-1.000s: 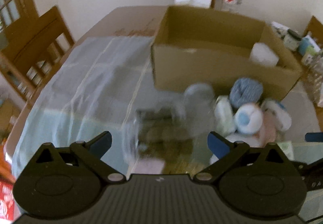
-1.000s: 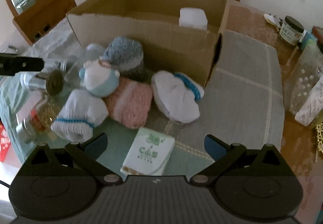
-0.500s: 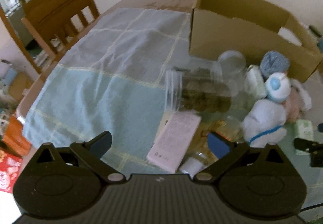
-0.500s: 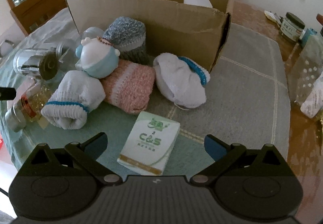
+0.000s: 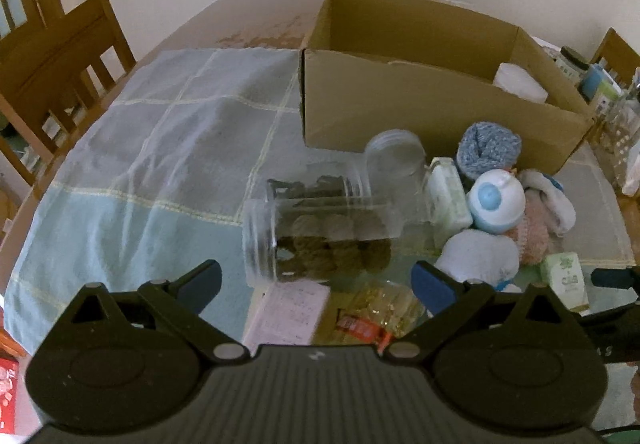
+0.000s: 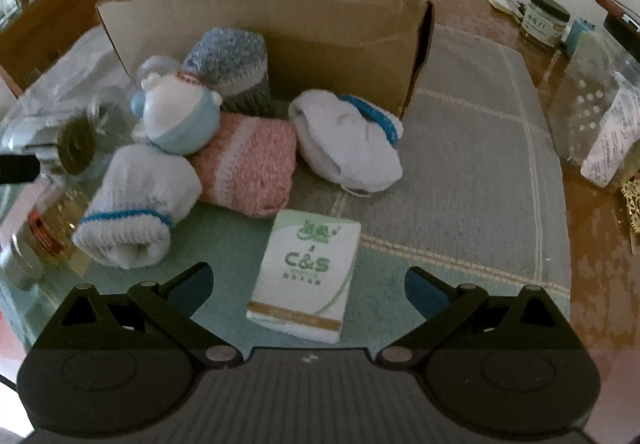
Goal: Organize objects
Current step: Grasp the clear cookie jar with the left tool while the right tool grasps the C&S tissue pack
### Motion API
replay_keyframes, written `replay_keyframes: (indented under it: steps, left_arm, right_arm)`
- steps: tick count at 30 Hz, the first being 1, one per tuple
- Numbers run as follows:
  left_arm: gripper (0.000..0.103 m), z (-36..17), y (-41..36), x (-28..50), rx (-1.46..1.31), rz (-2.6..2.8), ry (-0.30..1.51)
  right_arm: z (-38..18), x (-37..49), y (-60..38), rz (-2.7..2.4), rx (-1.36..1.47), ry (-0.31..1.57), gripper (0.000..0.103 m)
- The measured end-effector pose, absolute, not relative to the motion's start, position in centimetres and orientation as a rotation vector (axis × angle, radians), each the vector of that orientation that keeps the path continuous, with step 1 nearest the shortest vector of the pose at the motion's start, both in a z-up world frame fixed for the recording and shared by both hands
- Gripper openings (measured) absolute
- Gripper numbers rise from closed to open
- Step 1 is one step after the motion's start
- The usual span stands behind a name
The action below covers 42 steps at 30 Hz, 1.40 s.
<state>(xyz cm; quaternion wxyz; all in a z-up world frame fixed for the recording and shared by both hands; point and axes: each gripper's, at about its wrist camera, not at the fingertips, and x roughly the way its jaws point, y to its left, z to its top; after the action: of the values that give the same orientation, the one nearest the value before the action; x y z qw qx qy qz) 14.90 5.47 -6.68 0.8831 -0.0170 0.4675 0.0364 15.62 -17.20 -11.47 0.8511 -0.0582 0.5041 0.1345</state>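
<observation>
An open cardboard box (image 5: 436,111) (image 6: 280,27) stands on the cloth with a white block (image 5: 520,83) inside. In front of it lie a clear jar of brown balls (image 5: 320,244), an empty clear jar (image 5: 394,159), rolled socks in grey-blue (image 6: 232,63), pink (image 6: 248,163) and white (image 6: 136,203), a white cap (image 6: 348,147), a white-and-blue round toy (image 6: 180,119) and a C&S tissue pack (image 6: 308,268). My left gripper (image 5: 316,284) is open just short of the ball jar. My right gripper (image 6: 308,284) is open around the near end of the tissue pack.
A pink-labelled packet (image 5: 288,312) and a bottle of yellow contents (image 5: 380,312) lie under the left gripper. Wooden chairs (image 5: 60,59) stand at the left and far side. Jars and a plastic container (image 6: 592,95) crowd the table's right edge.
The left gripper has swung back toward the ball jar and the box after looking left. The right gripper has moved forward and down, so the tissue pack now lies between its fingers.
</observation>
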Motion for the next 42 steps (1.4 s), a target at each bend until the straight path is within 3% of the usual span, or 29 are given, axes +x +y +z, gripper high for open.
replay_keyframes:
  steps: [14, 36, 42]
  left_arm:
    - [0.101, -7.4, 4.0, 16.3, 0.003, 0.137, 0.969]
    - [0.101, -7.9, 4.3, 18.3, 0.026, 0.138, 0.978]
    - [0.098, -8.0, 4.3, 18.6, 0.03, 0.137, 0.976]
  right_arm:
    - [-11.9, 16.2, -22.7, 0.144, -0.118, 1.101, 0.103]
    - [-11.6, 19.1, -17.6, 0.281, -0.037, 1.077, 0.103]
    - [-11.4, 19.4, -17.9, 0.239, -0.044, 1.075, 0.096]
